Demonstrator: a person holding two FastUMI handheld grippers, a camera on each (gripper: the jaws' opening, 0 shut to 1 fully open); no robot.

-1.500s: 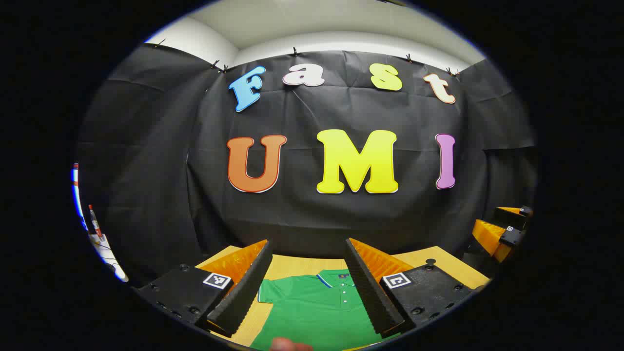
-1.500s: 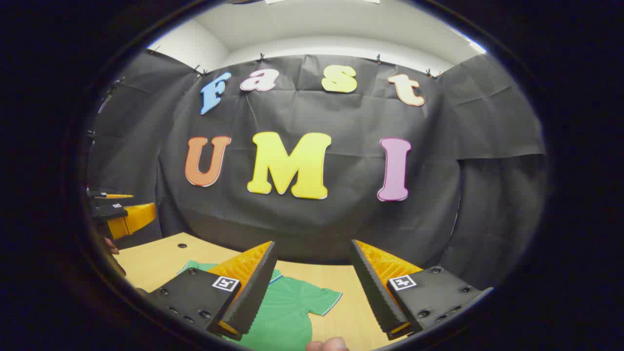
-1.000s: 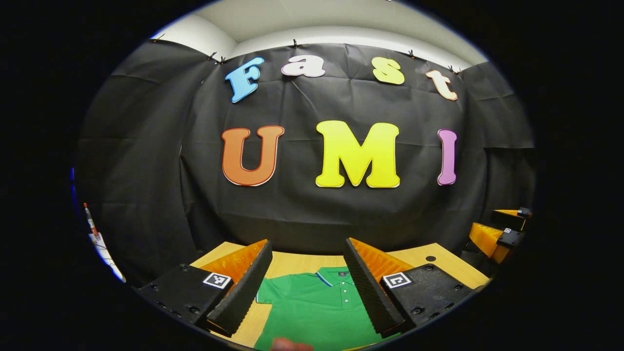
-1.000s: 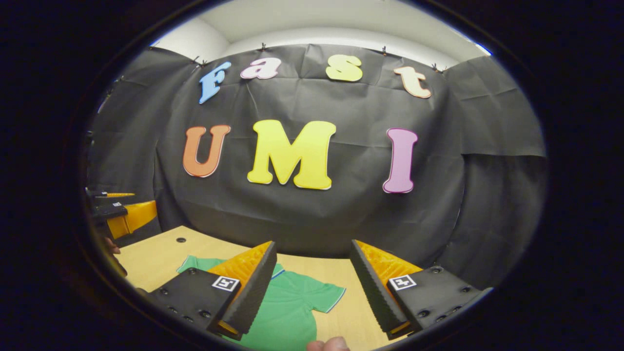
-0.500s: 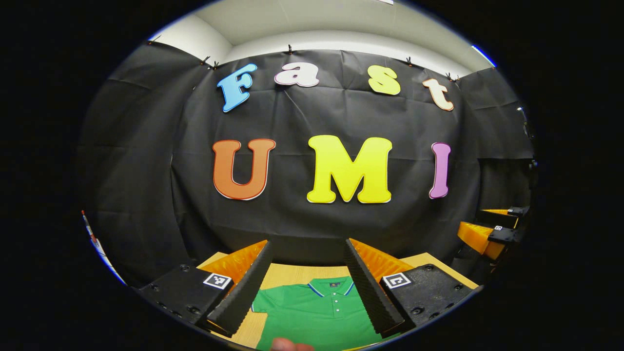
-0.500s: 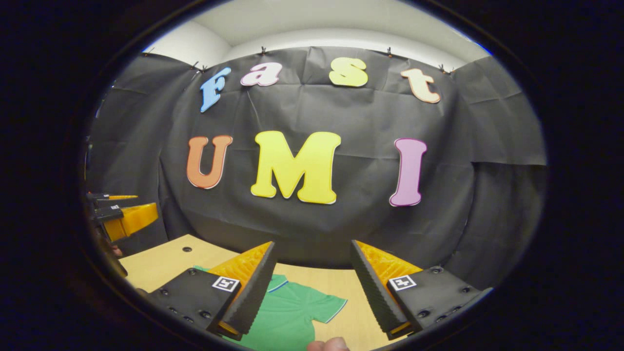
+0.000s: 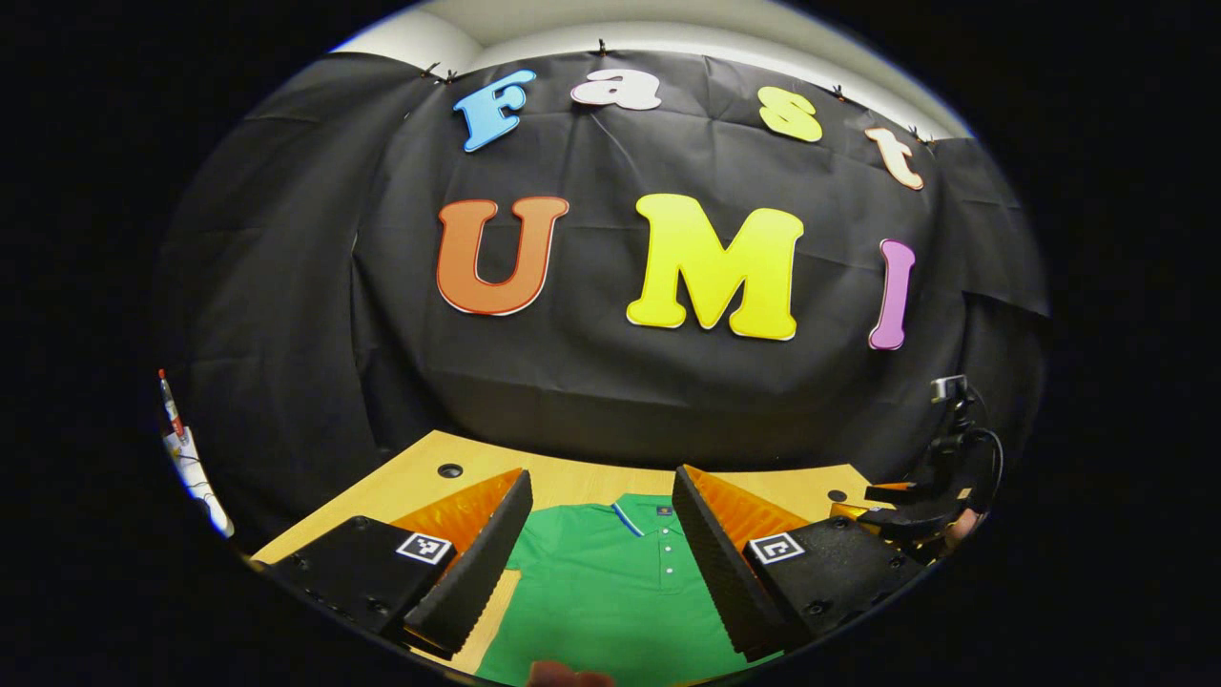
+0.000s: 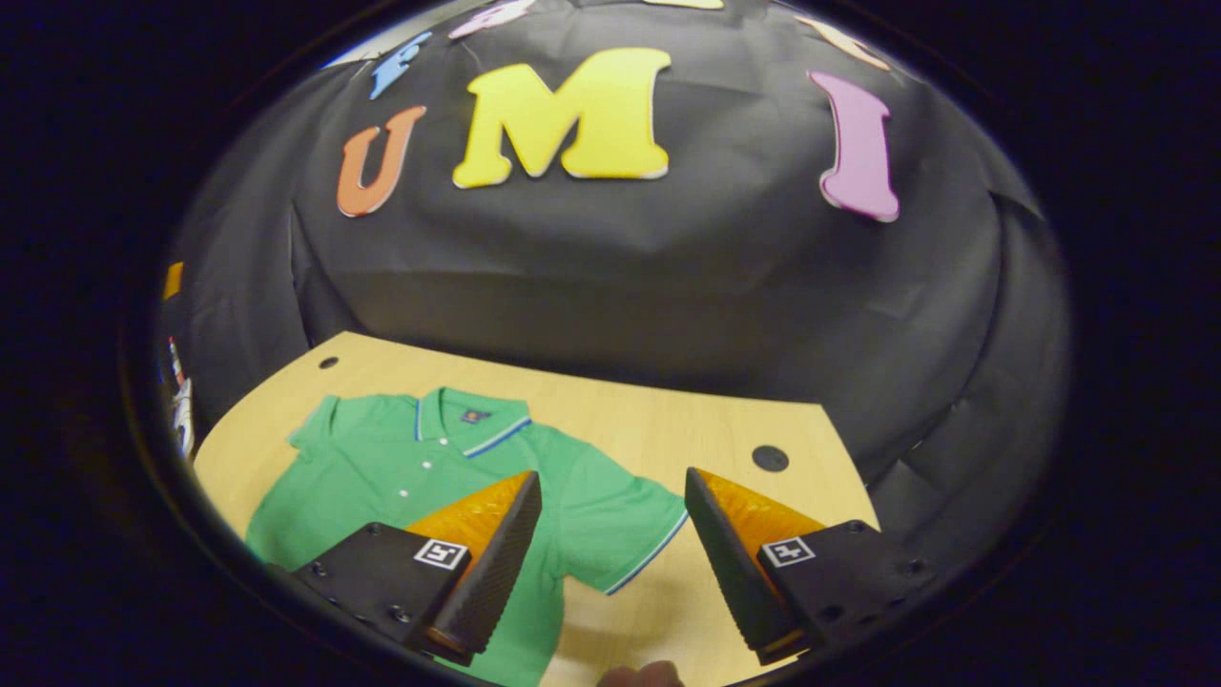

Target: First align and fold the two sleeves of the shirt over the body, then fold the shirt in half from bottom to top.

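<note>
Both cams tipped down vs 0.5 s ago: more shirt (image 8: 429,468) visible; left gripper (image 7: 596,563) & right gripper (image 8: 610,563) wide.

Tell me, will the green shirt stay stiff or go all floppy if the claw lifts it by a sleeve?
Probably floppy: the shirt lies flat on the table like thin cloth. It likely droops and drags, since the sleeve is a small corner of it. It looks light, so it may slide rather than resist.
</note>
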